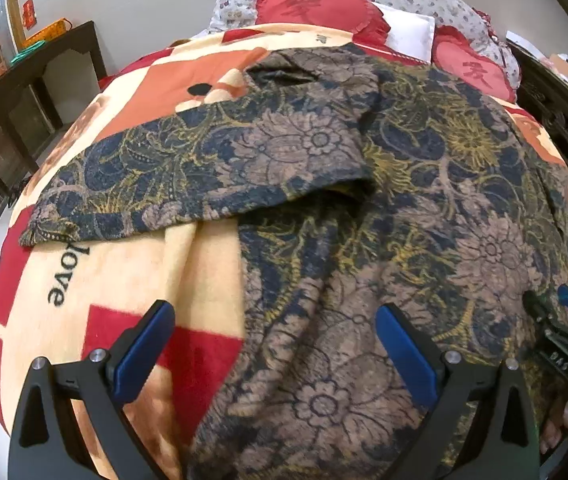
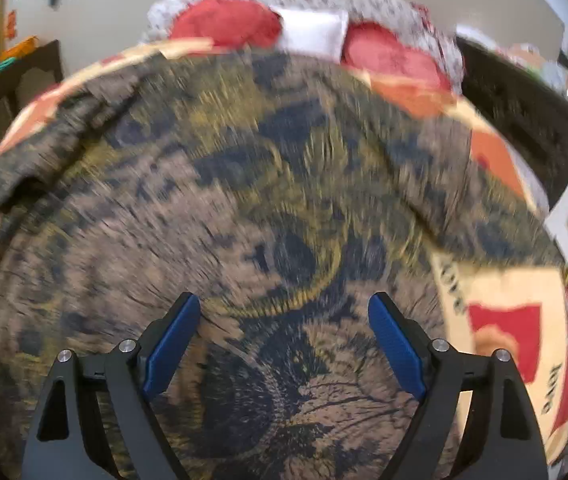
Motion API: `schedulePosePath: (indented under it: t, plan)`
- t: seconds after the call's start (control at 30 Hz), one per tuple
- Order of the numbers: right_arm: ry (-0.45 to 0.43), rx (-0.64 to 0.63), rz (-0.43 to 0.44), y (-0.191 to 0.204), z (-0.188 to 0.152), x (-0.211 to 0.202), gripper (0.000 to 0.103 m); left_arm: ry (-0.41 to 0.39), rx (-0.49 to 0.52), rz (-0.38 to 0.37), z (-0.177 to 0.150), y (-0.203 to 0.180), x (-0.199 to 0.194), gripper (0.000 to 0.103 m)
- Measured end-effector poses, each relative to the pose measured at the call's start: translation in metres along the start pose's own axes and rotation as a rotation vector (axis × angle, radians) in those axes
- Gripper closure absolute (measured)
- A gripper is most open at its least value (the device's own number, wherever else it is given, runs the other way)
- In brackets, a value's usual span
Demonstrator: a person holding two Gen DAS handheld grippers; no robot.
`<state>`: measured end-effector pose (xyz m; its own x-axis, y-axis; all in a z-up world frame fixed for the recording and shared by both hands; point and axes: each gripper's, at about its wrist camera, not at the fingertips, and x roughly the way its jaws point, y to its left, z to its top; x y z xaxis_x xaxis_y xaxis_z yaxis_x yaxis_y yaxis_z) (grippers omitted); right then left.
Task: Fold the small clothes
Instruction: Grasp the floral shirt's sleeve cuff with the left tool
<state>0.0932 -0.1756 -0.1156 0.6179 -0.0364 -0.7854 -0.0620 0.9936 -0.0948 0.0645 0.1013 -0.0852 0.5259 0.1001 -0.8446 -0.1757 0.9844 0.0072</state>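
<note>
So far little of the folding looks done: the shirt (image 1: 423, 184), a dark floral one in brown, navy and gold, lies spread across the blanket (image 1: 132, 272) on the bed, its body running from near to far and its left sleeve (image 1: 188, 176) stretched out flat to the left, not yet turned in. A loose ridge of cloth runs down the body near the left edge, so it is not fully smoothed either. The left gripper (image 1: 276, 344) hangs just above the near left edge of the shirt, its blue fingers (image 1: 146, 354) spread wide, one over bare blanket and one over cloth, gripping nothing. The right gripper (image 2: 284, 340) is over the middle of the shirt's body, fingers (image 2: 172, 344) likewise apart and empty; its view is smeared by motion, so finer detail there cannot be told. In the left view it shows at the far right edge, low over the cloth. Red pillows (image 1: 311, 4) sit at the far end of the bed. By my reading the garment is laid out and every fold remains: sleeves in, sides over, then the length doubled.
</note>
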Motion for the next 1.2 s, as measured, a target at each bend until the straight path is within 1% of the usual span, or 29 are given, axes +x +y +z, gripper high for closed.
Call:
schedulePosePath:
  t: [0.1, 0.13, 0.2, 0.27, 0.3, 0.33, 0.37, 0.4, 0.43, 0.47, 0.5, 0.6, 0.63, 0.67, 0.73, 0.77, 0.83, 0.87, 0.97, 1.0, 1.1, 1.17, 1.2]
  plan:
    - [-0.009, 0.009, -0.003, 0.0, 0.0, 0.002, 0.013, -0.011, 0.008, 0.002, 0.003, 0.007, 0.006, 0.001]
    - [-0.012, 0.006, -0.007, 0.001, 0.0, 0.002, 0.011, -0.012, 0.006, 0.01, 0.004, 0.011, 0.007, 0.002]
    - [-0.011, 0.007, -0.012, 0.002, 0.001, 0.004, 0.01, -0.008, -0.01, 0.028, 0.006, 0.023, 0.011, 0.003]
    - [-0.009, 0.015, -0.01, 0.001, 0.002, 0.006, 0.007, 0.0, -0.054, 0.013, 0.009, 0.042, 0.01, 0.003]
    - [-0.009, 0.017, -0.008, 0.0, 0.003, 0.006, 0.007, -0.012, -0.101, -0.008, 0.013, 0.058, 0.004, 0.003]
    - [-0.01, 0.018, -0.007, 0.0, 0.003, 0.005, 0.007, -0.025, -0.128, -0.027, 0.014, 0.068, 0.0, 0.003]
    - [-0.011, 0.019, -0.006, 0.0, 0.003, 0.006, 0.007, -0.047, -0.167, -0.063, 0.017, 0.084, -0.006, 0.003]
    - [-0.01, 0.019, -0.006, 0.0, 0.003, 0.007, 0.007, -0.066, -0.221, -0.117, 0.021, 0.106, -0.012, 0.003]
    - [-0.013, 0.018, -0.007, -0.001, 0.002, 0.006, 0.007, -0.072, -0.253, -0.145, 0.022, 0.119, -0.014, 0.003]
    - [-0.013, 0.018, -0.008, 0.0, 0.002, 0.006, 0.007, -0.078, -0.308, -0.186, 0.024, 0.14, -0.016, 0.003]
    - [-0.015, 0.018, -0.008, 0.0, 0.002, 0.006, 0.007, -0.085, -0.397, -0.229, 0.025, 0.169, -0.017, 0.003]
    - [-0.012, 0.019, -0.006, 0.001, 0.002, 0.006, 0.007, -0.083, -0.591, -0.299, 0.022, 0.23, -0.013, 0.005]
    - [-0.011, 0.019, -0.006, 0.001, 0.002, 0.006, 0.007, -0.086, -0.636, -0.317, 0.022, 0.247, -0.011, 0.005]
    - [-0.011, 0.018, -0.008, 0.001, 0.002, 0.006, 0.007, -0.087, -0.659, -0.327, 0.023, 0.256, -0.008, 0.005]
    - [-0.014, 0.018, -0.007, 0.0, 0.002, 0.006, 0.007, -0.075, -0.722, -0.36, 0.027, 0.279, 0.004, 0.008]
    - [-0.011, 0.019, -0.006, 0.0, 0.003, 0.006, 0.007, -0.062, -0.735, -0.4, 0.029, 0.285, 0.01, 0.009]
    - [-0.012, 0.019, -0.007, 0.0, 0.002, 0.006, 0.007, -0.03, -0.764, -0.501, 0.035, 0.294, 0.031, 0.015]
    - [-0.012, 0.019, -0.007, 0.0, 0.003, 0.006, 0.007, -0.021, -0.777, -0.517, 0.039, 0.297, 0.039, 0.015]
    - [-0.013, 0.018, -0.009, 0.0, 0.002, 0.006, 0.007, -0.012, -0.773, -0.543, 0.048, 0.302, 0.053, 0.015]
    - [-0.013, 0.017, -0.009, 0.0, 0.002, 0.006, 0.007, 0.008, -0.762, -0.544, 0.054, 0.302, 0.059, 0.015]
    - [-0.014, 0.018, -0.009, 0.001, 0.002, 0.006, 0.007, 0.027, -0.724, -0.55, 0.063, 0.302, 0.066, 0.016]
    - [-0.015, 0.017, -0.01, 0.001, 0.002, 0.006, 0.007, 0.038, -0.695, -0.546, 0.067, 0.298, 0.065, 0.026]
    - [-0.016, 0.018, -0.01, 0.001, 0.002, 0.006, 0.007, 0.041, -0.676, -0.543, 0.069, 0.296, 0.064, 0.032]
